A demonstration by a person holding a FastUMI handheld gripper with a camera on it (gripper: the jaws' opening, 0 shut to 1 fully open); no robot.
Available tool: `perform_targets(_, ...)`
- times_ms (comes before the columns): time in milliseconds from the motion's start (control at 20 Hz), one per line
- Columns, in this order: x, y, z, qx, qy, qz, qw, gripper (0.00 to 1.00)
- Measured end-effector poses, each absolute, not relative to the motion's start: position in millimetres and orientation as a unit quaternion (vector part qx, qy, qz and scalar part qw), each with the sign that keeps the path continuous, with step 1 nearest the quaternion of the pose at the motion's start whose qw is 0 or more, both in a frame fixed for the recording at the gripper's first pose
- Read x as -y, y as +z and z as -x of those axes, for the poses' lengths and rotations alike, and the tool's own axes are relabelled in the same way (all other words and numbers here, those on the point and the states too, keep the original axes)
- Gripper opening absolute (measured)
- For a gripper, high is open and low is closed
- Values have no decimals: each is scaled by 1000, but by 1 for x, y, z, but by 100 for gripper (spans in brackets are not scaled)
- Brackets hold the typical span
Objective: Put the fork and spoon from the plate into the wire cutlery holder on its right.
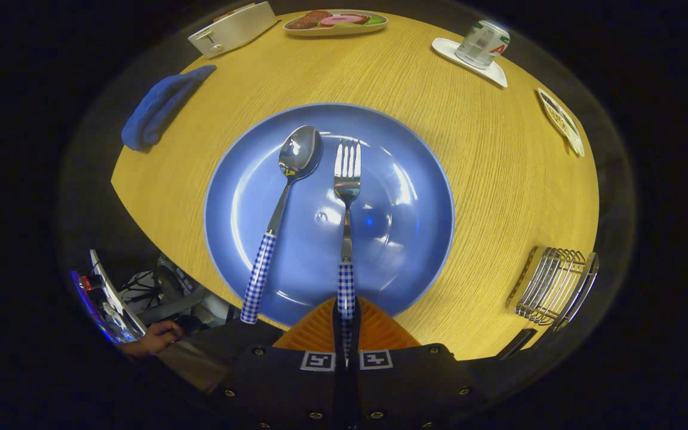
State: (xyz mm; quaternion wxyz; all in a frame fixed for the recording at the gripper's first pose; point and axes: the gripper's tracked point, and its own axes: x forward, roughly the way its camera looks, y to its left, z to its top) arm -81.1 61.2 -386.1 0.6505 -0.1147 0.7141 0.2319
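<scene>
A round blue plate (415, 179) lies on the wooden table just ahead of my fingers. A spoon (287, 191) and a fork (347, 197), both with blue-and-white checked handles, rest side by side on it, the spoon to the left. My gripper (346, 319) is shut on the end of the fork's handle, both fingers pressed against it; the fork still lies flat on the plate. The spoon's handle end juts over the plate's near rim, left of my fingers. The wire cutlery holder (553, 286) stands on the table to the right of the plate.
A folded blue cloth (162, 107) lies at the table's left edge. Far across the table are a white box (233, 28), a dish of food (335, 21), a can on a white coaster (482, 45) and a small dish (561, 119). A person's hand (156, 339) shows below left.
</scene>
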Motion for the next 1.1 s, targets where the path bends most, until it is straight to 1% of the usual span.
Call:
perform_targets(150, -39, -372, 72, -712, 246, 138, 643, 0)
perform_targets(300, -28, -353, 76, -727, 263, 120, 622, 1)
perform_targets(550, 14, -317, 82, -732, 284, 158, 599, 1)
perform_targets(800, 52, -297, 81, -733, 268, 187, 596, 1)
perform_targets(1100, 116, -274, 83, -734, 253, 263, 573, 0)
